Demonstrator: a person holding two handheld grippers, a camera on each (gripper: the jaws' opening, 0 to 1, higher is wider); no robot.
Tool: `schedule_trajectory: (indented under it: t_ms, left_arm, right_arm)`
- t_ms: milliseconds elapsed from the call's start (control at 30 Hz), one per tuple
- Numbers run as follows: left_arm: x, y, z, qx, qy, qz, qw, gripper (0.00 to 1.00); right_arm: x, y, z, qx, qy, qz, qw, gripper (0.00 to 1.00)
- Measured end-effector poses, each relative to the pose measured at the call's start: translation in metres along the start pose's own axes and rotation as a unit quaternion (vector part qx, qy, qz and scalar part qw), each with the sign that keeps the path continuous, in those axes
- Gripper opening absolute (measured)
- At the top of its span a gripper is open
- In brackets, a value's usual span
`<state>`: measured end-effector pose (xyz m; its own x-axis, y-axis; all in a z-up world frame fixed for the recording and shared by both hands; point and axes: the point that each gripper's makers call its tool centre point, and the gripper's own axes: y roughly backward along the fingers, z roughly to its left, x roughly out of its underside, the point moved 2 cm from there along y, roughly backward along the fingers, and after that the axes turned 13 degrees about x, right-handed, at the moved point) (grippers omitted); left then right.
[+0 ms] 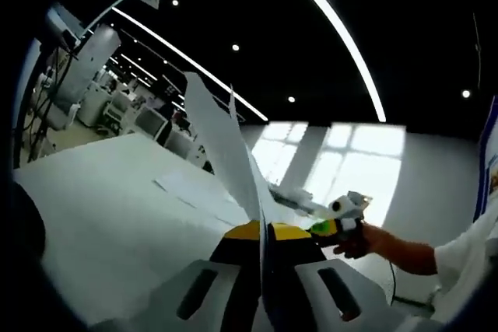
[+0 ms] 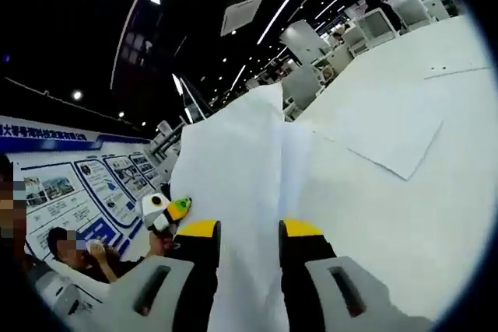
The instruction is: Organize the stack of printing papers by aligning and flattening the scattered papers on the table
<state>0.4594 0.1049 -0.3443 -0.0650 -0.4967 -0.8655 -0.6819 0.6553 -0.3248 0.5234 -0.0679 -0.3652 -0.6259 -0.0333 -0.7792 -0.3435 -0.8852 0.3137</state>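
Note:
A bunch of white printing papers (image 1: 222, 138) stands up off the white table (image 1: 101, 192), edge-on in the left gripper view. My left gripper (image 1: 266, 231) is shut on its lower edge between the yellow-tipped jaws. The right gripper (image 1: 342, 215), held by a hand (image 1: 389, 245), sits just beyond the papers on the right. In the right gripper view the same papers (image 2: 233, 161) face me broadside and fill the gap of my right gripper (image 2: 249, 231), whose jaws stand apart. The left gripper (image 2: 165, 211) shows at the papers' left edge.
More sheets lie flat and askew on the table (image 2: 436, 215), as loose papers (image 2: 397, 134) on the right and loose papers (image 1: 194, 190) beyond the lifted bunch. White machines (image 1: 78, 68) stand past the far edge. A poster wall (image 2: 78, 184) and a person (image 2: 85, 258) are at the left.

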Motion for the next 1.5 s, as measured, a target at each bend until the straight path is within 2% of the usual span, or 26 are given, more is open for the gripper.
schedule_trajectory:
  t_ms: [67, 167, 233, 300, 333, 400, 433, 533, 567, 600, 633, 733, 800, 833, 867, 933, 967, 1067, 1133, 1200, 1233, 1267, 1300, 1433, 1500]
  left_arm:
    - [-0.002, 0.000, -0.003, 0.011, -0.011, -0.004, 0.9999, 0.06]
    - [-0.005, 0.002, -0.009, 0.033, -0.011, -0.010, 0.9993, 0.06]
    - [-0.008, 0.002, -0.019, 0.066, 0.014, -0.021, 0.9975, 0.06]
    - [-0.011, 0.003, -0.020, 0.073, 0.013, -0.026, 0.9969, 0.06]
    - [-0.012, 0.004, -0.025, 0.090, 0.026, -0.029, 0.9952, 0.06]
    - [-0.013, 0.005, -0.026, 0.097, 0.027, -0.032, 0.9944, 0.06]
    - [-0.014, 0.005, -0.030, 0.110, 0.030, -0.034, 0.9929, 0.06]
    - [-0.015, 0.004, -0.031, 0.114, 0.031, -0.035, 0.9924, 0.06]
    - [-0.015, 0.004, -0.031, 0.115, 0.030, -0.036, 0.9922, 0.06]
    - [-0.018, 0.006, -0.030, 0.116, 0.029, -0.046, 0.9918, 0.06]
    - [-0.020, 0.007, -0.032, 0.123, 0.044, -0.054, 0.9899, 0.06]
    - [-0.024, 0.009, -0.037, 0.146, 0.057, -0.065, 0.9855, 0.06]
    - [-0.026, 0.011, -0.039, 0.150, 0.057, -0.072, 0.9844, 0.06]
    - [-0.027, 0.011, -0.043, 0.162, 0.068, -0.078, 0.9814, 0.06]
    - [-0.027, 0.012, -0.043, 0.161, 0.068, -0.080, 0.9814, 0.06]
    - [-0.028, 0.012, -0.043, 0.158, 0.070, -0.085, 0.9812, 0.06]
    - [-0.028, 0.012, -0.042, 0.156, 0.073, -0.086, 0.9812, 0.06]
    - [-0.027, 0.011, -0.039, 0.153, 0.077, -0.081, 0.9819, 0.06]
    - [-0.023, 0.008, -0.041, 0.150, 0.078, -0.074, 0.9828, 0.06]
    - [-0.020, 0.007, -0.040, 0.148, 0.084, -0.068, 0.9831, 0.06]
    - [-0.017, 0.006, -0.035, 0.137, 0.089, -0.060, 0.9848, 0.06]
    - [-0.016, 0.006, -0.033, 0.129, 0.086, -0.058, 0.9863, 0.06]
    - [-0.015, 0.005, -0.031, 0.124, 0.083, -0.055, 0.9872, 0.06]
    - [-0.005, -0.001, -0.013, 0.070, 0.078, -0.025, 0.9942, 0.06]
    - [0.002, -0.006, -0.015, 0.066, 0.063, 0.000, 0.9958, 0.07]
  right_arm:
    - [-0.002, -0.003, -0.001, -0.004, -0.005, -0.004, 1.0000, 0.35]
    - [-0.005, -0.009, 0.001, -0.032, -0.014, -0.014, 0.9993, 0.39]
    - [-0.005, -0.017, 0.003, -0.046, -0.008, -0.017, 0.9987, 0.39]
    - [-0.004, -0.022, 0.007, -0.060, 0.007, -0.022, 0.9979, 0.41]
    - [-0.004, -0.025, 0.010, -0.072, 0.013, -0.024, 0.9970, 0.43]
    - [0.000, -0.027, 0.017, -0.089, 0.012, -0.028, 0.9956, 0.49]
    - [0.001, -0.027, 0.021, -0.100, 0.014, -0.027, 0.9946, 0.51]
    - [-0.002, -0.026, 0.018, -0.108, 0.012, -0.029, 0.9937, 0.52]
    - [-0.003, -0.023, 0.016, -0.106, 0.012, -0.030, 0.9938, 0.57]
    - [-0.006, -0.022, 0.007, -0.090, 0.018, -0.034, 0.9952, 0.61]
    - [-0.007, -0.019, 0.005, -0.092, 0.018, -0.036, 0.9949, 0.63]
    - [-0.011, -0.014, 0.013, -0.123, -0.002, -0.049, 0.9912, 0.66]
    - [-0.012, -0.013, 0.023, -0.159, -0.015, -0.046, 0.9861, 0.65]
    - [-0.009, -0.013, 0.034, -0.186, -0.031, -0.039, 0.9813, 0.66]
    - [-0.005, -0.015, 0.037, -0.194, -0.036, -0.027, 0.9800, 0.66]
    - [-0.002, -0.018, 0.043, -0.208, -0.033, -0.023, 0.9772, 0.60]
    - [0.003, -0.019, 0.048, -0.223, -0.029, -0.009, 0.9744, 0.52]
    - [0.009, -0.020, 0.053, -0.235, -0.015, 0.001, 0.9719, 0.35]
    - [0.015, -0.017, 0.060, -0.253, 0.001, 0.010, 0.9673, 0.24]
    - [0.014, -0.018, 0.063, -0.257, 0.006, 0.012, 0.9664, 0.18]
    - [0.015, -0.018, 0.062, -0.257, 0.025, 0.013, 0.9660, 0.09]
    - [0.014, -0.018, 0.061, -0.251, 0.023, 0.015, 0.9676, 0.04]
    - [0.014, -0.017, 0.060, -0.251, 0.029, 0.012, 0.9675, 0.02]
    - [0.011, -0.021, 0.043, -0.201, 0.037, 0.017, 0.9788, 0.00]
    - [0.011, -0.017, 0.038, -0.187, 0.052, 0.018, 0.9808, 0.00]
